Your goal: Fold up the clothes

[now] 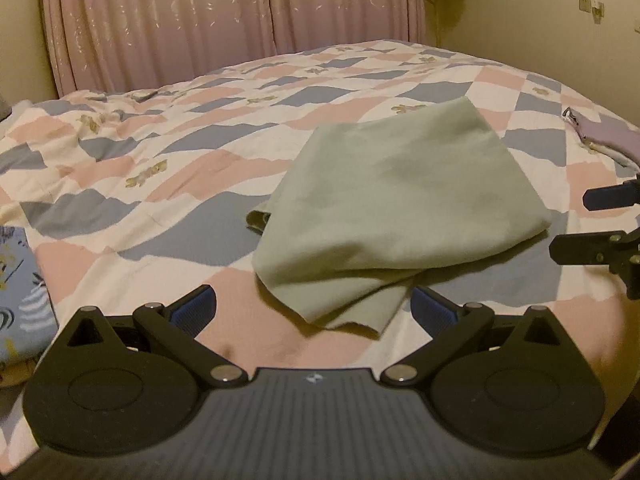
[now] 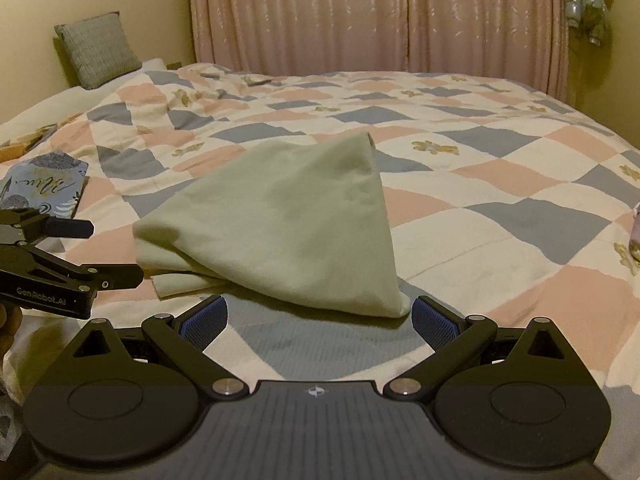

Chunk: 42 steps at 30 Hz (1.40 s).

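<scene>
Pink curtains (image 2: pixel 380 16) behind; patchwork quilt (image 2: pixel 500 184) across the whole bed. Mid-quilt, folded pale green garment (image 1: pixel 400 200) lying flat, layered edges loose at the near corner. Printed blue cloth (image 2: pixel 48 184) off to the left, grey cushion (image 2: pixel 98 48) against the wall. Left gripper (image 1: pixel 314 308) spread wide just short of the garment's near corner — holding nothing. Right gripper (image 2: pixel 320 316) likewise released, near the fold's edge, empty.

both wrist views low over bed (image 1: pixel 160 152), facing curtain (image 2: pixel 360 20); share green cloth (image 1: pixel 400 200).
</scene>
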{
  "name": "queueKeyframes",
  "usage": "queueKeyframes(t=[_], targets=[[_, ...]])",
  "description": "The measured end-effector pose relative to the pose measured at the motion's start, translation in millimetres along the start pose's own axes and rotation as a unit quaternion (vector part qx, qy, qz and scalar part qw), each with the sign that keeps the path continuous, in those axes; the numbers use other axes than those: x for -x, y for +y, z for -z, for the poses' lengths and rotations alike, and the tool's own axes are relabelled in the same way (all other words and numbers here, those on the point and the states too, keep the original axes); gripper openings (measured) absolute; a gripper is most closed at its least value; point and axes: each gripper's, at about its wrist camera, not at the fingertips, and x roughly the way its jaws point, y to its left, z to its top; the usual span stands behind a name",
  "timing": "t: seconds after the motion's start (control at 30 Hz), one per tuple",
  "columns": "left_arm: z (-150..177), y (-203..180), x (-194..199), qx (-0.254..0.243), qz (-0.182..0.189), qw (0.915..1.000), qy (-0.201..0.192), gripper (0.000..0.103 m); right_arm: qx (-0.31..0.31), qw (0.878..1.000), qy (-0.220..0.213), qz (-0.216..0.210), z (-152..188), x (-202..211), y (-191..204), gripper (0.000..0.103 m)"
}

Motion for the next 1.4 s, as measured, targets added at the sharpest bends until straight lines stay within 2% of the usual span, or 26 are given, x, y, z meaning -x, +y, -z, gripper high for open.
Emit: queueKeyframes(t=[0.4, 0.6, 0.67, 0.7, 0.77, 0.8, 0.83, 0.87, 0.9, 0.93, 0.97, 1.0, 1.13, 1.3, 1.4], targets=[[-20, 18, -28, 0.003, 0.009, 0.9999, -0.005, 0.102, 0.020, 1.000, -0.006, 0.009, -20, -27, -9, 0.101], [-26, 14, -52, -0.035, 0.025, 0.9988, 0.021, 0.085, 0.036, 0.999, -0.016, 0.017, -41, -48, -21, 0.101], [-26, 13, -60, -0.040, 0.034, 0.9982, 0.029, 0.070, 0.034, 0.999, -0.014, 0.011, -46, -58, -25, 0.100], [-25, 12, -63, -0.040, 0.038, 0.9979, 0.032, 0.064, 0.033, 0.999, -0.012, 0.005, -48, -63, -26, 0.096], [-24, 12, -65, -0.035, 0.045, 0.9977, 0.036, 0.024, 0.026, 1.000, -0.005, -0.011, -53, -73, -29, 0.090], [-23, 11, -66, -0.032, 0.049, 0.9976, 0.037, 0.017, 0.025, 1.000, -0.003, -0.018, -55, -77, -29, 0.085], [-22, 11, -66, -0.030, 0.054, 0.9974, 0.037, 0.008, 0.028, 0.999, -0.001, -0.023, -57, -81, -28, 0.075], [-22, 9, -64, -0.030, 0.057, 0.9974, 0.033, 0.007, 0.031, 0.999, 0.001, -0.026, -59, -84, -27, 0.067], [-22, 8, -60, -0.032, 0.055, 0.9976, 0.027, 0.006, 0.033, 0.999, 0.002, -0.031, -60, -85, -26, 0.049], [-22, 8, -56, -0.034, 0.056, 0.9976, 0.022, 0.006, 0.031, 0.999, -0.001, -0.039, -62, -83, -25, 0.024], [-22, 8, -51, -0.035, 0.057, 0.9976, 0.018, 0.006, 0.029, 0.999, -0.003, -0.046, -63, -82, -23, 0.011], [-22, 9, -45, -0.034, 0.060, 0.9976, 0.014, 0.006, 0.030, 0.998, -0.008, -0.055, -65, -78, -21, 0.007], [-19, 20, -20, -0.030, 0.058, 0.9978, 0.003, 0.007, 0.079, 0.991, -0.036, -0.105, -61, -46, 9, 0.006], [-9, 38, 9, -0.014, 0.059, 0.9981, 0.010, 0.008, 0.177, 0.967, -0.035, -0.178, -39, -11, 69, 0.006], [0, 41, 22, -0.024, 0.060, 0.9978, 0.018, 0.008, 0.211, 0.954, -0.012, -0.214, -9, 1, 97, 0.005]])
